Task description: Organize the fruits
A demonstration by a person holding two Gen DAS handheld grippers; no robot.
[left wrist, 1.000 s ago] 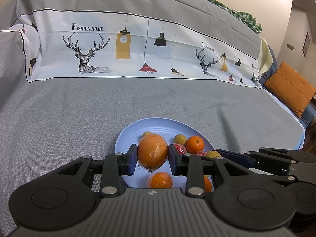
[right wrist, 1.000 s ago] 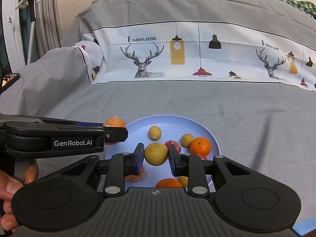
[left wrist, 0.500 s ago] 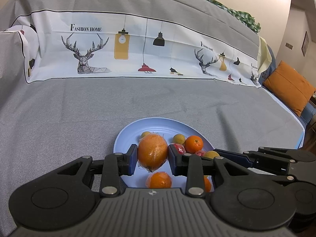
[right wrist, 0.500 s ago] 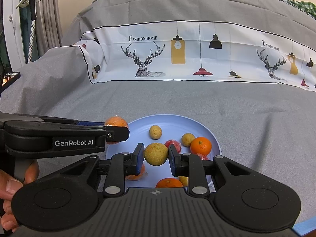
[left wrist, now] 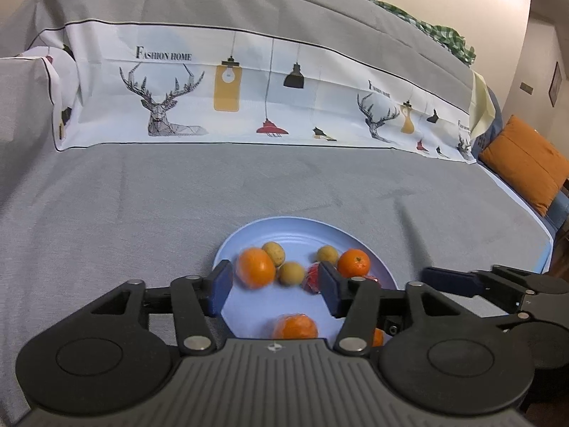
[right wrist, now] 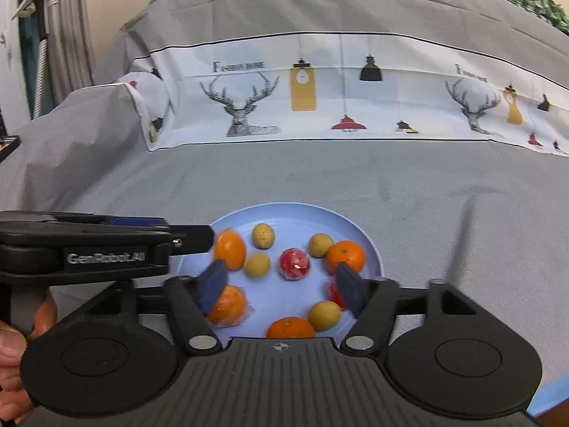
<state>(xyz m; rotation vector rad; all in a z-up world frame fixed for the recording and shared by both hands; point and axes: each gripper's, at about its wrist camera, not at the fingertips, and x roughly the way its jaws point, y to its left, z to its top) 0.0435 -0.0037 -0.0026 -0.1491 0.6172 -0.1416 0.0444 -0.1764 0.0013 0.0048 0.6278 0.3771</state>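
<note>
A pale blue plate [left wrist: 302,226] lies on the grey cloth and holds several oranges, small yellow-brown fruits and red wrapped ones. My left gripper [left wrist: 275,288] hovers over its near edge, jaws opening. A blurred orange [left wrist: 256,267] lies free on the plate just beyond the jaws, touching no pad. My right gripper [right wrist: 281,290] is also opening above the plate [right wrist: 370,245]. A blurred yellow fruit [right wrist: 258,265] rests loose ahead of it, beside the orange [right wrist: 230,249] and a red wrapped fruit [right wrist: 294,264]. The left gripper's fingers [right wrist: 188,240] reach in from the left.
Grey cloth covers the seat, with a white printed band [left wrist: 270,106] along the backrest. An orange cushion [left wrist: 522,167] sits far right. A hand [right wrist: 14,331] holds the left gripper's handle. A curtain and rack [right wrist: 53,35] stand at the far left.
Both grippers have opened. The orange dropped out of the left jaws onto the plate, and the yellow fruit dropped out of the right jaws beside it. Neither hand shifted.
</note>
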